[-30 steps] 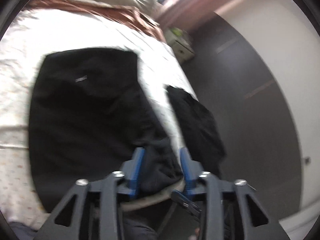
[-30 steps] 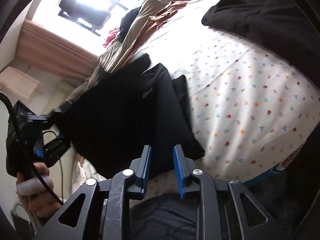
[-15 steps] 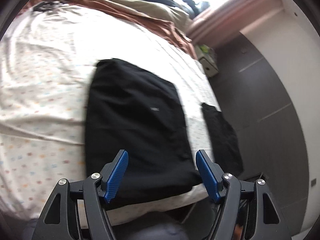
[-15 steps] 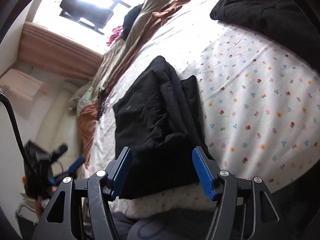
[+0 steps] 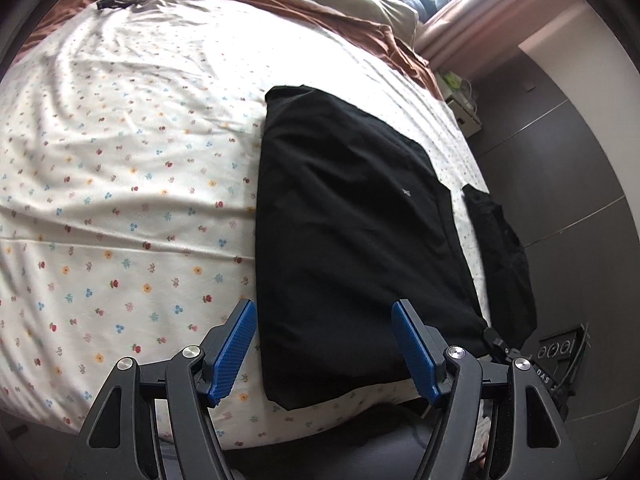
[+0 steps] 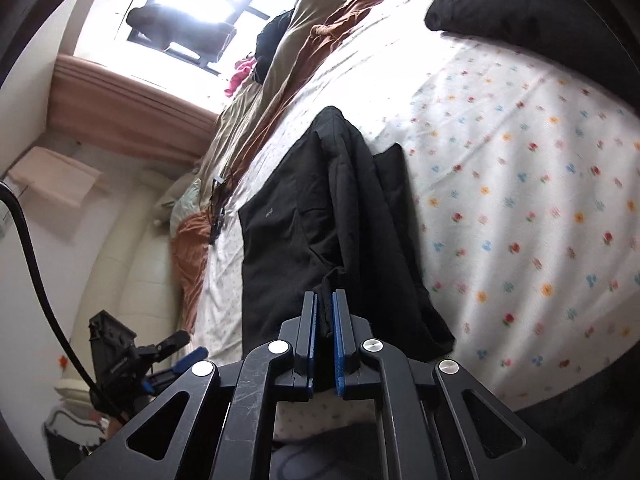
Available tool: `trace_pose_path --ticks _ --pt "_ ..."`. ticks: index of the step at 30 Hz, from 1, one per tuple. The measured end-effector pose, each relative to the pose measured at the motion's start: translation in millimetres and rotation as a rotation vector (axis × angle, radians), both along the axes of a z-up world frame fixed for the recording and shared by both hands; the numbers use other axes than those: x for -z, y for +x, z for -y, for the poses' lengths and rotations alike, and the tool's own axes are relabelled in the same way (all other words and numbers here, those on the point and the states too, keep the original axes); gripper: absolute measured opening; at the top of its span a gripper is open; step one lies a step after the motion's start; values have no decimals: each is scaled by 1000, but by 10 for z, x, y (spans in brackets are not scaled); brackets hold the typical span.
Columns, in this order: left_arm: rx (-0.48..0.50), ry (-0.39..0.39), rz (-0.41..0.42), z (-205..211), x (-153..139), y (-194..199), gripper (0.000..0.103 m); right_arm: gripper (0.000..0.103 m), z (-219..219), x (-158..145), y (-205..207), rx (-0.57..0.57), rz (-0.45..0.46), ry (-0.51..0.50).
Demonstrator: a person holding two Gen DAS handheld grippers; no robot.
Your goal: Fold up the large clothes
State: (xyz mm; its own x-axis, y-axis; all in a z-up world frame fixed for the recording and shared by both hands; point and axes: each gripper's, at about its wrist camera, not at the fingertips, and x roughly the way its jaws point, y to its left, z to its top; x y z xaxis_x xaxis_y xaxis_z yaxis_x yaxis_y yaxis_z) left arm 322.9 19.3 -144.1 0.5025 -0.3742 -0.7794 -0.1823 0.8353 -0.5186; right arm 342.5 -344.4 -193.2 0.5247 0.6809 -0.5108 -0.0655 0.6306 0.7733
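Note:
A large black garment lies folded lengthwise on the flower-print bed sheet. My left gripper is open and empty, hovering over the garment's near end at the bed's edge. In the right wrist view the same garment lies flat with a raised fold running along it. My right gripper is shut on the near edge of that fold. The left gripper shows small at the lower left of the right wrist view.
A second black garment lies at the bed's right edge and shows in the right wrist view. Brown and beige bedding is piled at the far end. A dark wardrobe wall stands on the right. A window is behind.
My left gripper let go of the garment, opened wide and drew back. My right gripper opened half a second ago and has now shut on the garment's fold. The garment now lies flat.

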Motion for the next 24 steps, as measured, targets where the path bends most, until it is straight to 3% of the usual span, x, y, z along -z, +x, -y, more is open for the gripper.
trace_pose_path --ticks 17,23,24 --pt "56 22 -90 127 424 252 70 5 188 690 -179 59 -102 33" --pt "61 20 -79 86 437 282 70 9 133 495 -194 21 -113 -47" --pt "56 22 -73 61 417 297 70 17 137 439 -187 12 -115 -65"
